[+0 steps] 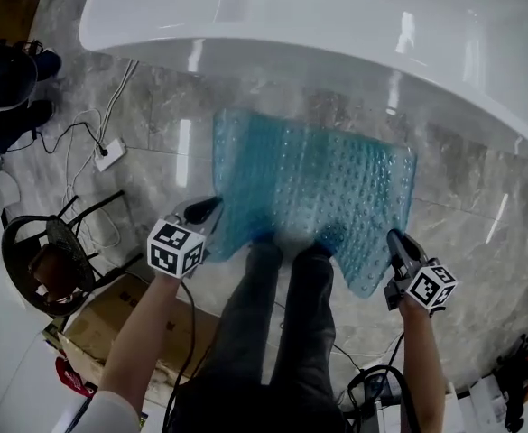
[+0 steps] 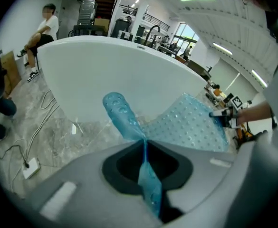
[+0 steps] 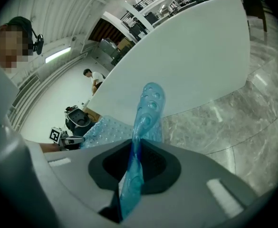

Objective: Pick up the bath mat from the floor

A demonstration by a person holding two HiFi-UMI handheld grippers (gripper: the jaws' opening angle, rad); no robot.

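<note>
In the head view, the translucent blue rubber bath mat with rows of bumps (image 1: 313, 188) stretches across in front of me. Its long axis runs from my left gripper (image 1: 208, 211) to my right gripper (image 1: 398, 242), one near corner in each. From both tools it hangs forward and down towards the white glossy bathtub (image 1: 336, 25). I can't tell whether its far edge is clear of the grey marble floor (image 1: 155, 115).

In the left gripper view, my jaws stand narrow, clamped on a pinched fold of the mat, which spreads away to the right.

In the right gripper view, the jaws are likewise nearly together on a blue fold, the sheet running off to the left. Neither hand is nearer, so I judge both must rise evenly.
</note>
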